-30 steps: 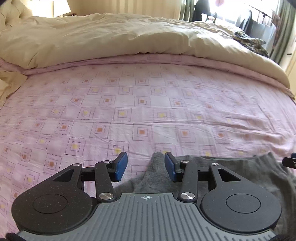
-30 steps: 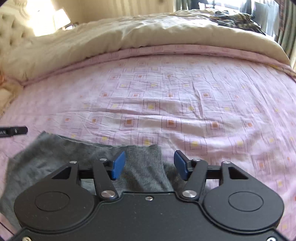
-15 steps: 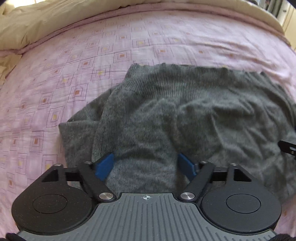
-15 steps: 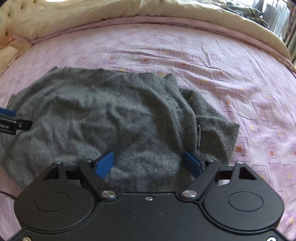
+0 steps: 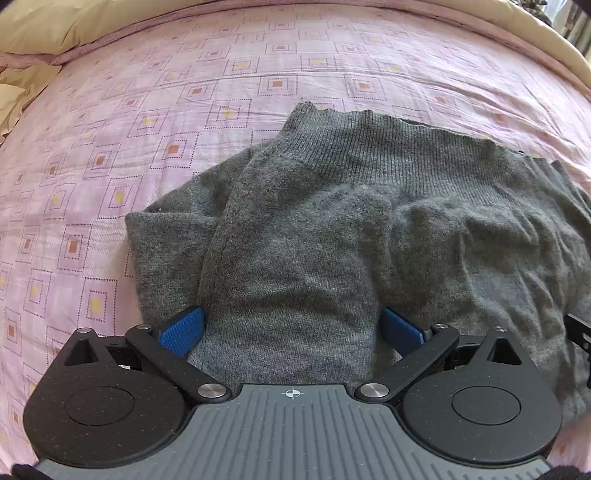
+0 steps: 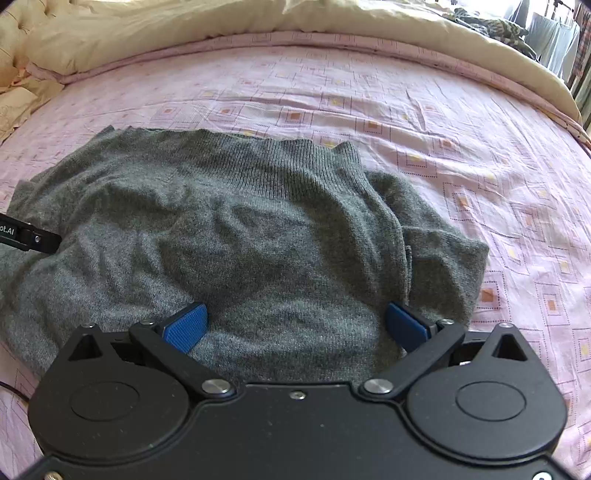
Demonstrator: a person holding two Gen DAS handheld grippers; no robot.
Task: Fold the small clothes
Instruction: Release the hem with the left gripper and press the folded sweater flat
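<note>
Your work surface is a bed with a pink bedsheet (image 5: 258, 66) printed in square motifs. A cream duvet (image 6: 184, 26) is bunched along the far edge of the sheet, and a cream pillow corner (image 5: 22, 88) lies at the far left. In the right wrist view, dark patterned clothes (image 6: 491, 26) rest on the duvet at the upper right. Nothing lies on the sweater between the 2 claws.

The grey knitted sweater (image 5: 332, 229) lies spread and wrinkled on the sheet, its ribbed hem toward the duvet. Your left claw (image 5: 291, 330) is directly over the sweater's left portion, beside a folded sleeve (image 5: 166, 240). Its blue pads (image 5: 183, 330) are spread wide, with a raised ridge of knit between them; they do not grip it. Your right claw (image 6: 297, 326) stands likewise over the right portion, pads (image 6: 186, 326) spread wide, near the other folded sleeve (image 6: 443, 258).

The sweater's near edge is hidden under both claw bodies. Each view shows only a black sliver of the opposite claw at the frame edge. You cannot tell whether the pads touch the knit.
</note>
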